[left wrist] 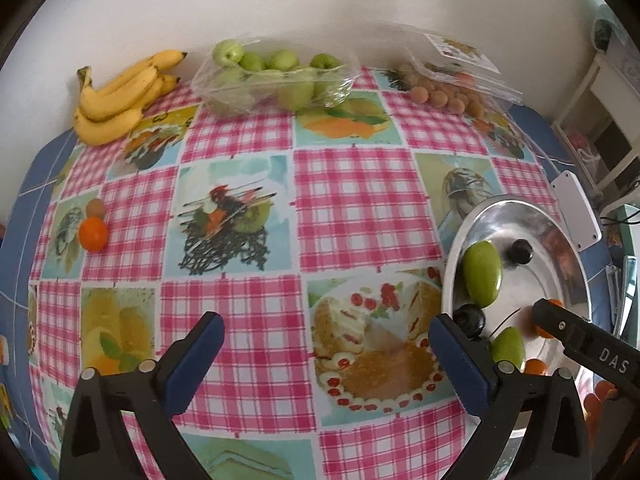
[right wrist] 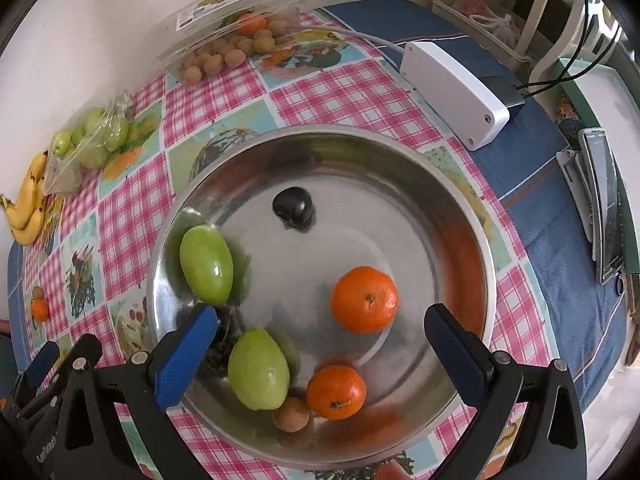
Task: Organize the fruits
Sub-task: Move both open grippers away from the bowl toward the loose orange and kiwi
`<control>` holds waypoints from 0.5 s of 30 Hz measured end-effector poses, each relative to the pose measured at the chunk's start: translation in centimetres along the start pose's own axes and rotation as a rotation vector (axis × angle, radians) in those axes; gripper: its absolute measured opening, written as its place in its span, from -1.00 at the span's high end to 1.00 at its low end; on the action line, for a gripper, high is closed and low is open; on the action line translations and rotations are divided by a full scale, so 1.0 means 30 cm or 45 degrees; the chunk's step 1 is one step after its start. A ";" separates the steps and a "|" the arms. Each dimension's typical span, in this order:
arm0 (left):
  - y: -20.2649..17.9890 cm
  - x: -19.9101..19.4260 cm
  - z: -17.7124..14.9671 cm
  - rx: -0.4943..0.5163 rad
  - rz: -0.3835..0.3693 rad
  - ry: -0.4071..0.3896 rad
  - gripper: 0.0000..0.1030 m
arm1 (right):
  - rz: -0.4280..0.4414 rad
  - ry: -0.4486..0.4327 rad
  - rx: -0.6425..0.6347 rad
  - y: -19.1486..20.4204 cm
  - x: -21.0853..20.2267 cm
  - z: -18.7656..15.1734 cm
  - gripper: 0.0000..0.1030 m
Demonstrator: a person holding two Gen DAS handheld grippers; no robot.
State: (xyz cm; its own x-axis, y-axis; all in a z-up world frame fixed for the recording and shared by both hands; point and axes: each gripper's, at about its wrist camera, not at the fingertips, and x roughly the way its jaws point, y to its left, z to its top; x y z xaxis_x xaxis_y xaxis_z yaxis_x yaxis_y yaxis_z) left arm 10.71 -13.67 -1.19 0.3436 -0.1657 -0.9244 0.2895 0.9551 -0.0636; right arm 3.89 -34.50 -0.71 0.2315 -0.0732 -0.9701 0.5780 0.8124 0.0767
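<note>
Sorting partway, by my reading: the steel bowl (right wrist: 320, 144), centre of the right wrist view, holds two oranges (right wrist: 364, 299), two green fruits (right wrist: 206, 265), two dark plums (right wrist: 293, 207) (one half-hidden) and one small brown fruit (right wrist: 291, 414). Left on the worktop (left wrist: 352, 196): one orange (left wrist: 93, 233) and one brown fruit (left wrist: 95, 208) at mid-left, one banana bunch (left wrist: 120, 96), a bag of green fruit (left wrist: 272, 76), an open punnet (left wrist: 448, 80). Both the left gripper (left wrist: 326, 342) and right gripper (right wrist: 320, 334) have their fingers spread, grasping nothing.

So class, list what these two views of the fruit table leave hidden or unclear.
- Second dark fruit: right view, left finger hides most of it.
- Bowl: left view, near rim behind the right gripper.
- Box label: both views, print too small.
- Phone: right view, screen edge-on, unreadable.
</note>
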 end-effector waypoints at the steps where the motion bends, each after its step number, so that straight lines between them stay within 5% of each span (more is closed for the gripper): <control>1: 0.012 -0.001 -0.004 -0.005 0.011 0.003 -1.00 | 0.004 0.009 -0.002 0.003 0.000 -0.005 -1.00; 15: 0.164 -0.024 -0.042 -0.076 0.092 0.020 -1.00 | 0.046 0.083 -0.044 0.073 -0.007 -0.070 -1.00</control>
State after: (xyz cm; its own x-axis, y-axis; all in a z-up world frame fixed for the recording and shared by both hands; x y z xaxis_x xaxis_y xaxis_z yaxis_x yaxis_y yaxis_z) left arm 10.77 -8.54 -1.31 0.3472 -0.0920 -0.9333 0.2101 0.9775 -0.0182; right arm 3.47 -31.50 -0.81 0.1998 -0.0062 -0.9798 0.5426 0.8333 0.1054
